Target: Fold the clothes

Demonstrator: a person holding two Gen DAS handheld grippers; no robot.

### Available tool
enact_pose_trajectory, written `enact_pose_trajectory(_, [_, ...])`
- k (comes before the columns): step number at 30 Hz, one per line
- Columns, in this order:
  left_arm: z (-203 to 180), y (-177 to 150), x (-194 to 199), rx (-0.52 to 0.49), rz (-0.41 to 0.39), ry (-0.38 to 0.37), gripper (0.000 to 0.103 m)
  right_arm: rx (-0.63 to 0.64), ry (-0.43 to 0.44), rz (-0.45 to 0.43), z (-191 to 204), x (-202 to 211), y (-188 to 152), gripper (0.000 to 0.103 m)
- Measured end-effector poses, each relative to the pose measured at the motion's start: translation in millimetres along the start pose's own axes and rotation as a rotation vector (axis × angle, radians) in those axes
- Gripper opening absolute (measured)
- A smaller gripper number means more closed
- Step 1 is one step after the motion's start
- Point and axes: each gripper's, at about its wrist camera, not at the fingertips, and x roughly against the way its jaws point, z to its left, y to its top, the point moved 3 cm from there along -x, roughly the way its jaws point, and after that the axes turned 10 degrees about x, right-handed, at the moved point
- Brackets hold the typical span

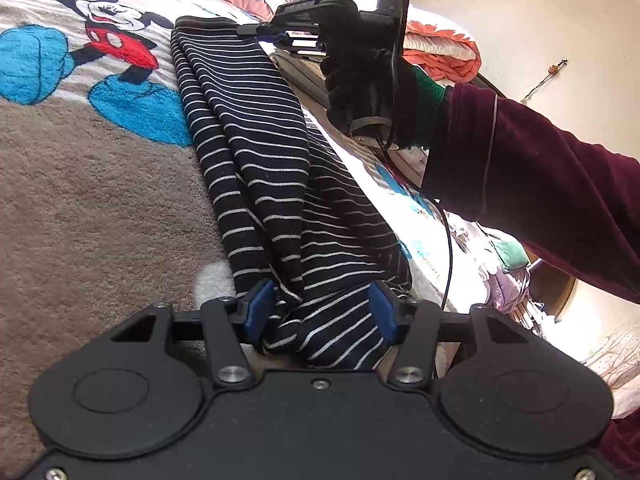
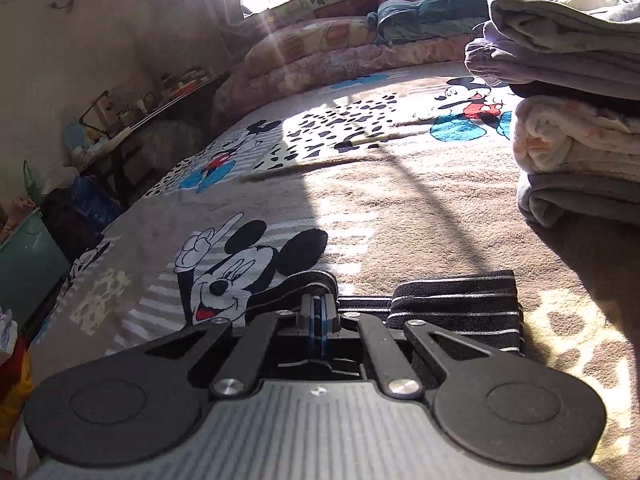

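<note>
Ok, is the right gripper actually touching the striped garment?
Touching. In the right wrist view the right gripper is shut with the striped garment pinched between its blue pads; the left wrist view shows it at the garment's far end.

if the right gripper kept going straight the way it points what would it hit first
Likely nothing solid soon. The right gripper, shut on the striped garment, points low across the Mickey Mouse blanket. Beyond the cloth edge the way looks free until the rolled quilts at the far side; depth is unclear.

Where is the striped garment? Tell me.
The striped garment lies lengthwise on the Mickey blanket, stretched between both tools: left tool at its near end, right tool at its far end.
</note>
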Motion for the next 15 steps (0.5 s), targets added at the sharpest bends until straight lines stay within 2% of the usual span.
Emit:
enact_pose_trajectory(3, [4,0,2,0.040,-0.003,-0.029,0.057,-0.018,-0.011,-0.016,-5,1,4,0.005])
enact_pose_trajectory(10, [8,3,6,0.103,-0.005,-0.062,0.057,-0.059,-0.026,-0.041,-19,-2,-5,0.005])
enact_pose_trajectory(13, [10,6,8,0.135,-0.008,-0.078,0.057,-0.021,-0.076,0.034,-21,-16,-14,0.005])
enact_pose_trajectory(15, [13,7,9,0.161,-0.011,-0.091,0.058,0.006,-0.097,0.073,-21,-23,-16,0.011])
